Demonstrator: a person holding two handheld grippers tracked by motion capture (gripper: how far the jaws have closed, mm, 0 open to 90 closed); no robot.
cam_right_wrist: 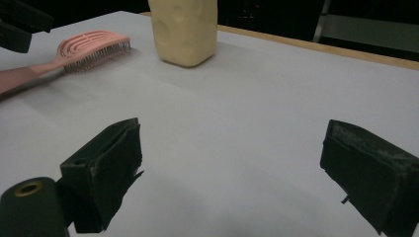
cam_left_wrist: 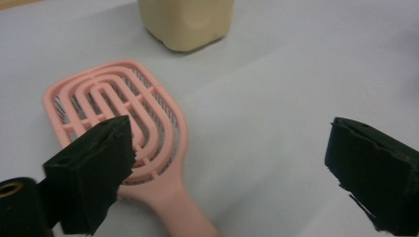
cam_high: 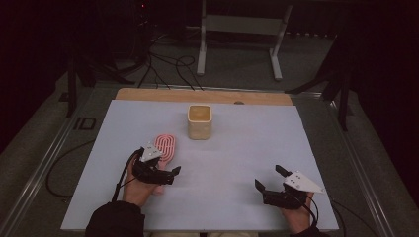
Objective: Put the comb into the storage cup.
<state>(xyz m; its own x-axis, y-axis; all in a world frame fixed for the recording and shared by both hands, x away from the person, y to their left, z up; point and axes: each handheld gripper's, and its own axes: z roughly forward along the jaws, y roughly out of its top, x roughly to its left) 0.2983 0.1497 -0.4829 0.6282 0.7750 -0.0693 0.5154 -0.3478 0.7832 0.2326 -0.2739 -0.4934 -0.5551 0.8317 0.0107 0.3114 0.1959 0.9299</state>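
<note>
A pink vented hairbrush (cam_high: 166, 146) lies flat on the white table sheet (cam_high: 237, 148), with its handle pointing toward the person. My left gripper (cam_high: 165, 175) hovers over the handle end, open. In the left gripper view the brush (cam_left_wrist: 123, 108) lies bristles down, its handle running back between the wide jaws, close to the left one; neither pad touches it (cam_left_wrist: 230, 133). A cream square cup (cam_high: 199, 121) stands upright just beyond the brush head, and also appears as the cup (cam_left_wrist: 185, 19). My right gripper (cam_high: 268, 177) rests open at the front right, with nothing between its jaws (cam_right_wrist: 232, 131).
The right gripper view takes in the brush (cam_right_wrist: 91, 42) and the cup (cam_right_wrist: 184, 29) far off to its left. A wooden strip (cam_high: 202, 95) borders the table's far edge. Cables (cam_high: 168, 69) and a white stand (cam_high: 242, 29) are on the floor beyond.
</note>
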